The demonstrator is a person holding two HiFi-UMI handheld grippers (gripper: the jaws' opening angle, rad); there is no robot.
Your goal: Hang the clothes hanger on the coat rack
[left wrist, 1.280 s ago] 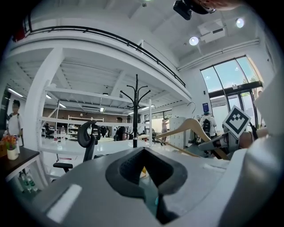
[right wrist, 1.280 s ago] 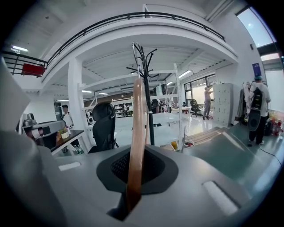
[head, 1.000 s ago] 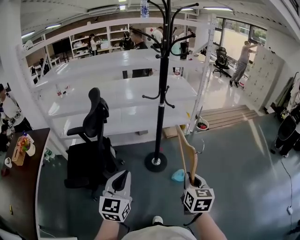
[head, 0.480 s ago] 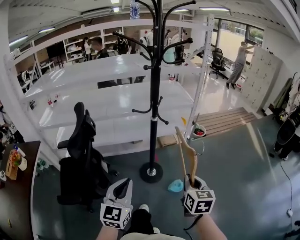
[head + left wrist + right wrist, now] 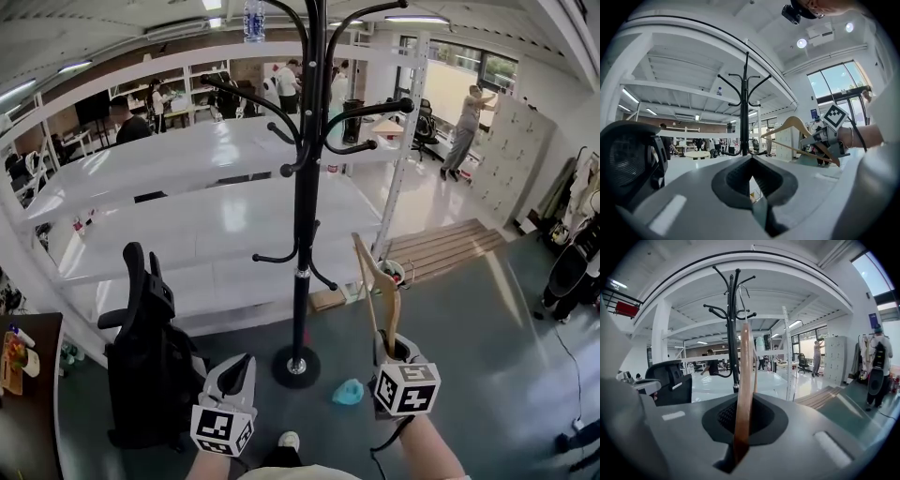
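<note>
Your right claw is pinching the wooden clothes hanger by its lower end. It sticks up just right of center frame, beside the black coat rack pole, not touching it. Your left claw, lower left of center, is pressed together — nothing in it.

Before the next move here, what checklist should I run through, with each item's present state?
1. Hanger gripped: ok, the right gripper has its fingers closed on the wooden arm.
2. Hanger hung on the coat rack: not ok, it is apart from the rack.
3. Free pegs: ok, the upper ones look bare.
4. Left gripper out of the way: ok, shut, empty, held low.
5. Hook direction: cannot tell.
6. Floor by the rack: not ok, a blue thing lies there.
</note>
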